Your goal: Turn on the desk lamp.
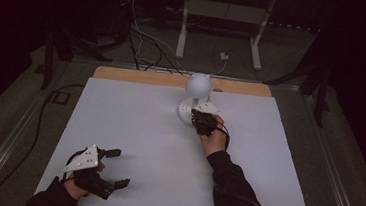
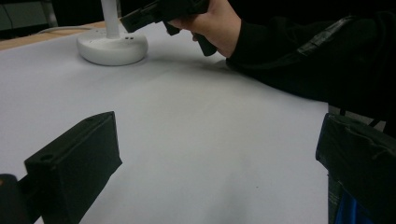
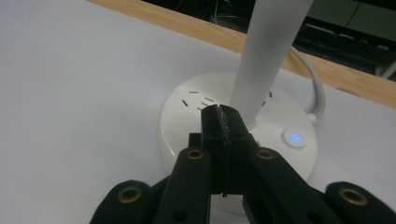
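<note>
Lamp base [image 3: 187,116] right under tip of right tongs [image 3: 223,111], jaws pressed together, empty; left tongs [image 1: 115,167] apart, well away.

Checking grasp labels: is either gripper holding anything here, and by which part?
Nothing held. Right gripper is shut, empty, tips over the lamp base. Left gripper is open above the table.

A white board [image 1: 133,129] covers the wooden tabletop [image 1: 138,75] — beyond stands a white metal frame [image 1: 223,16] (cables [image 1: 141,39] trailing beside).

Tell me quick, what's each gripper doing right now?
Left gripper: open, holding nothing, low over the table.
Right gripper: shut, nothing between its jaws, tips over the desk lamp base.
</note>
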Available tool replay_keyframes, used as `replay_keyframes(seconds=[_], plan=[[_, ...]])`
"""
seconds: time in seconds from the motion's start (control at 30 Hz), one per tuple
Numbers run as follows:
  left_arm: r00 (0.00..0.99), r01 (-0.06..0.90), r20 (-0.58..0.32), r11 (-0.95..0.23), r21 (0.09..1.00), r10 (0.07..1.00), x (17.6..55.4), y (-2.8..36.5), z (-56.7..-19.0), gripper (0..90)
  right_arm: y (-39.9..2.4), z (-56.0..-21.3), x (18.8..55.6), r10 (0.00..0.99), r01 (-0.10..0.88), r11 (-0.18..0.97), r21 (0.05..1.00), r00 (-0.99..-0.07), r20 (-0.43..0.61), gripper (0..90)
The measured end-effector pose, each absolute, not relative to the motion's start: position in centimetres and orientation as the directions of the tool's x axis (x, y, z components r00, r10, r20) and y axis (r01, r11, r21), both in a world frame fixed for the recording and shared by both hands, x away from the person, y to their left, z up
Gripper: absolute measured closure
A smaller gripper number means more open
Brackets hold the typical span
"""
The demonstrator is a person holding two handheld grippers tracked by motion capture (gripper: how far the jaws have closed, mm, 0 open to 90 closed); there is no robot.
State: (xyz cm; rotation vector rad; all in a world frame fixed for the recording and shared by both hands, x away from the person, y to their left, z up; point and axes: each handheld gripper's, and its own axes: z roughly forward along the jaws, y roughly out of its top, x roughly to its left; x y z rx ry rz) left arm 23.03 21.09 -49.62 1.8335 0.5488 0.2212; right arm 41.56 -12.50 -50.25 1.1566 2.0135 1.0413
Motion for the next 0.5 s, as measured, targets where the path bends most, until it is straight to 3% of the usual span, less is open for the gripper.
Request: replay_keyframes(seconds=[0.5], plan=[[0.874, 0.259, -0.123, -0.238, 0.936, 0.47, 23.02, 21.08, -49.62, 0.3, -11.92, -51.23, 42.57, 0.892, 0.474, 0.32, 0.821, -0.444, -0.091, 90.0]])
